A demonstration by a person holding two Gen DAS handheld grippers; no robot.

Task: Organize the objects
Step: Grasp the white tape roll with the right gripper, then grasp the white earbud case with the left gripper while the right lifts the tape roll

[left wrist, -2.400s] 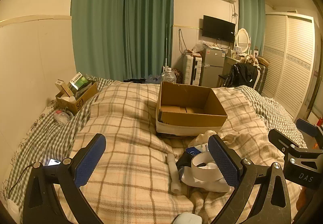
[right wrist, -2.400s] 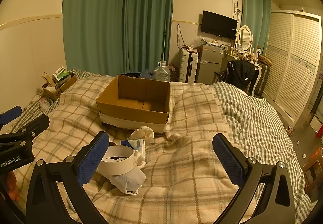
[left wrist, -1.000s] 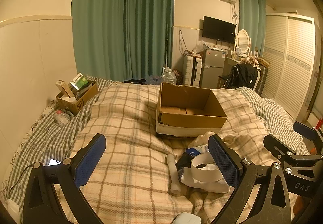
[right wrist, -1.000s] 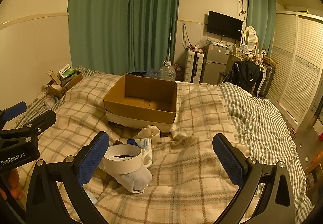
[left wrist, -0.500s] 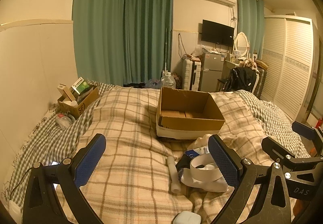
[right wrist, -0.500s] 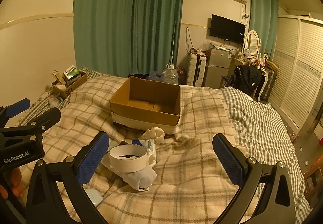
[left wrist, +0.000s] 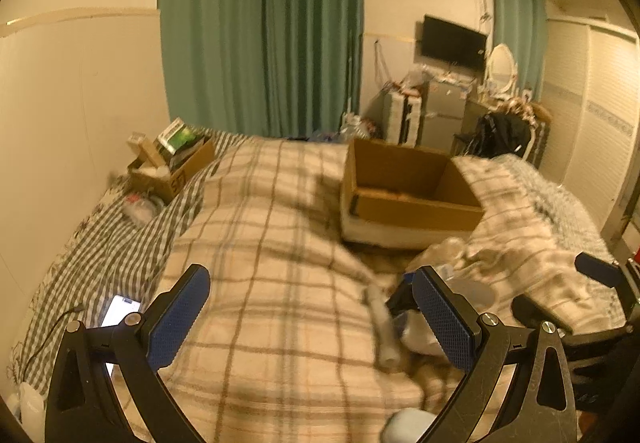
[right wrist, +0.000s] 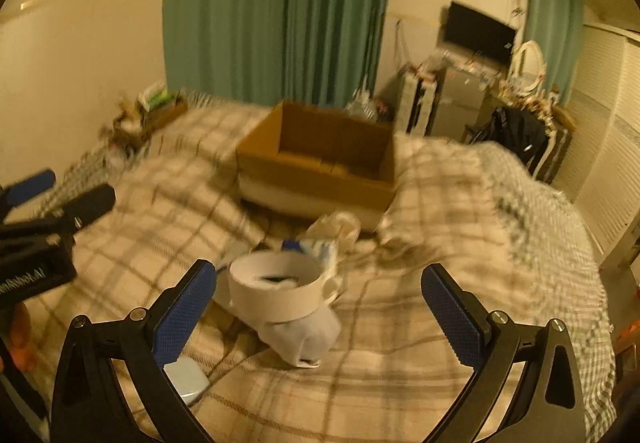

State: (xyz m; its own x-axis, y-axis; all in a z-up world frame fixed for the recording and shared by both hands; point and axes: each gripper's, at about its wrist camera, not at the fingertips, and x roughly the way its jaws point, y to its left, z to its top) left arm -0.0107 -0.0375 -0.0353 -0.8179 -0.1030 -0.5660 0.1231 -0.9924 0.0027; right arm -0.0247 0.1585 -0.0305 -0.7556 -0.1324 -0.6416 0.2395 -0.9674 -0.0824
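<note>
An open, empty-looking cardboard box sits on the plaid blanket in the middle of the bed; it also shows in the right wrist view. In front of it lies a small pile: a white tape roll on a white pouch, a blue-and-white packet, a crumpled white bag and a white tube. My left gripper is open and empty, left of the pile. My right gripper is open and empty, with the roll just beyond its left finger.
A small pale case lies near the bed's front edge. A lit phone on a cable lies at the left. A cardboard box of odds and ends stands by the left wall. A wardrobe is at right.
Both views are now blurred by motion. Both grippers have swung left and moved forward and lower toward the pile, which looks larger. Both stay open.
</note>
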